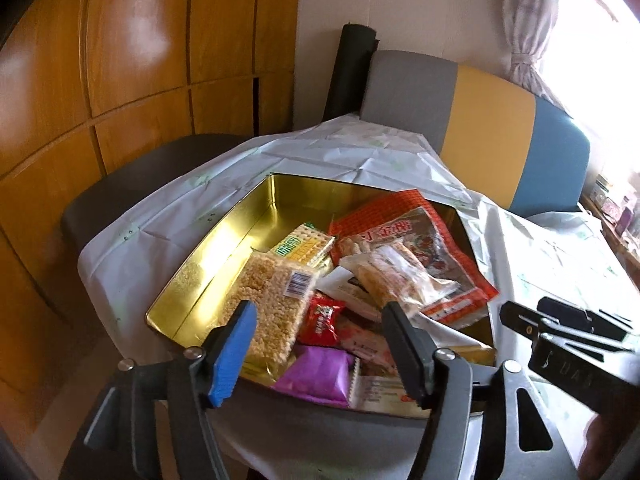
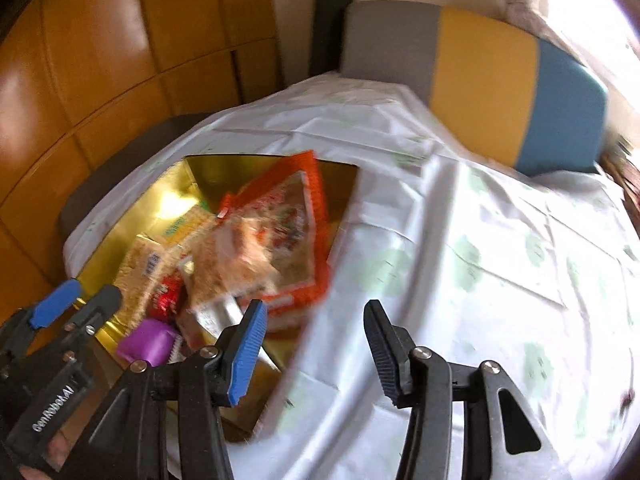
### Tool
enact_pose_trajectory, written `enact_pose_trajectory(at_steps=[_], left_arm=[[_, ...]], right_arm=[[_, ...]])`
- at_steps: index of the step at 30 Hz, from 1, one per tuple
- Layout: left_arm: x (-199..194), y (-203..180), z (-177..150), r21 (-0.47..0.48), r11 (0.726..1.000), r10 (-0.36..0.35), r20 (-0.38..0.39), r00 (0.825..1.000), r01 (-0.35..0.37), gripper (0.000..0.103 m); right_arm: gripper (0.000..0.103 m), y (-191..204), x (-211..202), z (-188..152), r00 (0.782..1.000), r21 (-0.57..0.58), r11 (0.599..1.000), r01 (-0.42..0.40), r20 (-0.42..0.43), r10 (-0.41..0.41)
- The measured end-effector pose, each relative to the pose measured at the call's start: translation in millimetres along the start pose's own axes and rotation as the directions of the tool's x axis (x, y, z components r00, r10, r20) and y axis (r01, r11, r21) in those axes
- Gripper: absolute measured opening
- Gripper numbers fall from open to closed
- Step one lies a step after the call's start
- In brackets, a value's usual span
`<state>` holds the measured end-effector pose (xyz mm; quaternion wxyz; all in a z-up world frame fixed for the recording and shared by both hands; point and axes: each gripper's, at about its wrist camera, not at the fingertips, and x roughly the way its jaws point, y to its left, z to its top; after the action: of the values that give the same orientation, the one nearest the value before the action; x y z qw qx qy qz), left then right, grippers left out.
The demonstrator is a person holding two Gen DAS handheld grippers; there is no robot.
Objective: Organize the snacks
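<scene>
left gripper [image 1: 316,344]: we hold it over the near end of the tin, fingers spread apart, nothing between them; looks staged to pick or nudge a packet.
tin [image 1: 240,216]: gold, open, on the worktop [image 1: 560,248] under a white plastic cover; the snacks are all in it, so we judge it the collection bin.
tin left side: bare gold floor along the left wall and far corner; best free room for shifting packets, we think.
puffed rice bar [image 1: 272,300]: lies flat beside the left wall, barcode up, its near end behind the blue finger pad.
cracker pack [image 1: 304,245]: yellow-green, just beyond the rice bar.
red candy [image 1: 320,318]: small wrapper, middle of the pile.
purple packet [image 1: 320,374]: at the near rim, between our left fingers in view.
clear snack bag [image 1: 404,276]: rests on top of the big red bag.
red bag [image 1: 424,232]: largest item, tilted, its lower right corner seems to overhang the tin's right rim; snag risk.
right gripper [image 2: 316,344]: fingers released, empty, above the white cover just right of the tin; view blurred, so details are soft.
right side room: cover is open toward the striped chair back [image 2: 480,80]; worktop edges fall away near and left.
</scene>
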<state>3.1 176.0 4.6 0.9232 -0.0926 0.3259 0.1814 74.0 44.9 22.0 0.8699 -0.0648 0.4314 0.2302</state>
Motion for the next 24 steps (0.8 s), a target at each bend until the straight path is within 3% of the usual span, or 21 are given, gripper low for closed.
enact_pose_trajectory(at_steps=[10, 24], left_arm=[[-16.5, -18.8, -14.9, 0.039, 0.999, -0.009, 0.022, 1.000, 0.008, 0.075], [-21.0, -25.6, -18.1, 0.055, 0.998, -0.023, 0.025, 0.999, 0.021, 0.079]], right_arm=[[0.051, -8.3, -21.2, -31.6, 0.997, 0.050, 0.996, 0.067, 0.045, -0.069], [0.051, -19.7, -33.1, -41.6, 0.993, 0.082, 0.992, 0.096, 0.066, -0.101]])
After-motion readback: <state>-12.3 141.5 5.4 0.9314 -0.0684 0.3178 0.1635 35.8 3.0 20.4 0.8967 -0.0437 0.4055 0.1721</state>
